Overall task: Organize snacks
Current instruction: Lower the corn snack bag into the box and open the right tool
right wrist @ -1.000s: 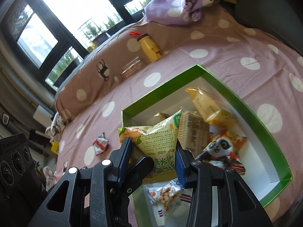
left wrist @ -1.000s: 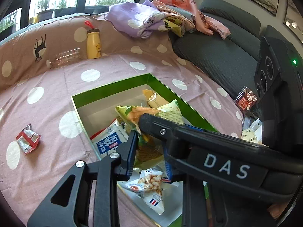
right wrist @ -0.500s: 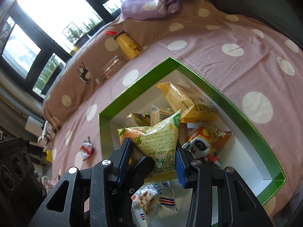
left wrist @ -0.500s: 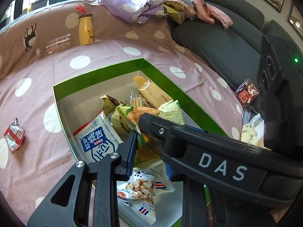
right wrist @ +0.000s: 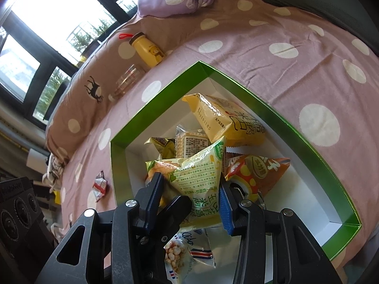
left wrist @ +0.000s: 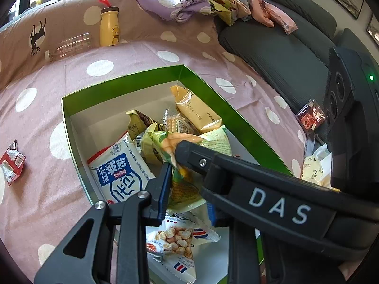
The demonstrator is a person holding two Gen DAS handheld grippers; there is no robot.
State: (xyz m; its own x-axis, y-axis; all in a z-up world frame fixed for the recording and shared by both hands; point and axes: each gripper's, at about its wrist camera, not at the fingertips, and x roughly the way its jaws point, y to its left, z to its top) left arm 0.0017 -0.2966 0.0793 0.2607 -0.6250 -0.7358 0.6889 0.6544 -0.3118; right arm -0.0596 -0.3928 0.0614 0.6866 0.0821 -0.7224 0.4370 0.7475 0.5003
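A green box (left wrist: 123, 82) with white inside lies on the dotted bedcover and holds several snack packets. Both grippers hold one yellow-green corn snack bag (left wrist: 184, 177) over the box's near half. My left gripper (left wrist: 189, 189) is shut on the bag's lower part. My right gripper (right wrist: 189, 189) is shut on the same bag (right wrist: 199, 179), and its finger (left wrist: 213, 161) crosses the left wrist view. Under the bag lie a popcorn packet (left wrist: 175, 239), a blue-and-white packet (left wrist: 120, 177), a yellow packet (right wrist: 227, 123) and an orange packet (right wrist: 258, 172).
A red-and-white packet (left wrist: 11, 163) lies on the cover left of the box. A yellow bottle (left wrist: 109, 27) and a clear glass (left wrist: 71, 46) lie at the back. A dark sofa (left wrist: 284, 54) with clothes, a red packet (left wrist: 310, 116) and a pale packet (left wrist: 312, 168) are on the right.
Both grippers have moved forward over the box with the corn bag held between them. More of the box's inside and its packets have come into view.
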